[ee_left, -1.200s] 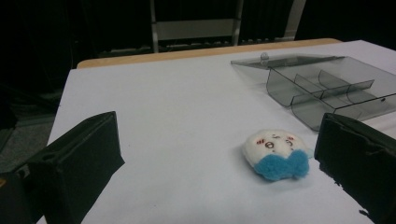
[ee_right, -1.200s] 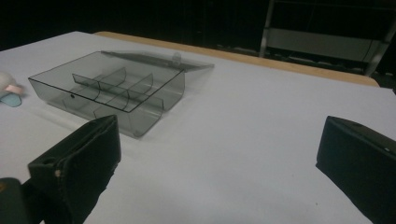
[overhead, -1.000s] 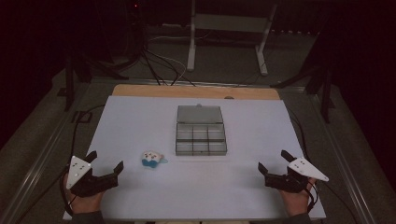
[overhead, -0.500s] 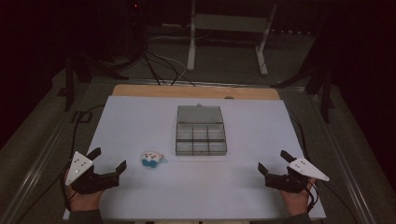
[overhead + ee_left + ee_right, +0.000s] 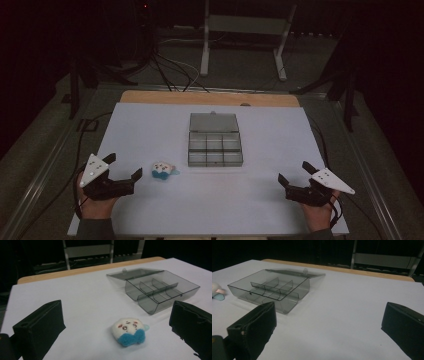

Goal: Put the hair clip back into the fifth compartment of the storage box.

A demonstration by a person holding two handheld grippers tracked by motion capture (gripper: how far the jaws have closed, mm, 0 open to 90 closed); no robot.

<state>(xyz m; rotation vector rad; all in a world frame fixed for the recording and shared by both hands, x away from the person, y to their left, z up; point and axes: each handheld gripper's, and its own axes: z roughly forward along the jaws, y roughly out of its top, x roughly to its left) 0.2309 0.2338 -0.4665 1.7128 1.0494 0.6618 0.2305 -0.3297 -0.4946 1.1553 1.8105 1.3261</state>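
A small plush toy [image 5: 164,170], white with a face and a blue lower part, lies on the white table top [image 5: 150,130] just left of a clear grey compartment box [image 5: 215,149]. The box's lid [image 5: 214,122] lies open flat behind it. My left gripper [image 5: 123,166] is open, a short way left of the toy. In the left gripper view the toy [image 5: 129,331] lies ahead between the two spread jaws of my left gripper [image 5: 117,315], with the box [image 5: 162,290] beyond. My right gripper [image 5: 293,171] is open at the near right, nothing in it. The right gripper view faces the box [image 5: 274,288].
A wooden strip [image 5: 210,98] runs along the table's far edge. Cables and a white metal stand [image 5: 245,30] sit on the dark floor behind. The box's compartments look empty. Bare table top lies between the two grippers.
My left gripper has moved a little right and forward, nearer the plush toy. The right gripper, the toy and the box have stayed put.
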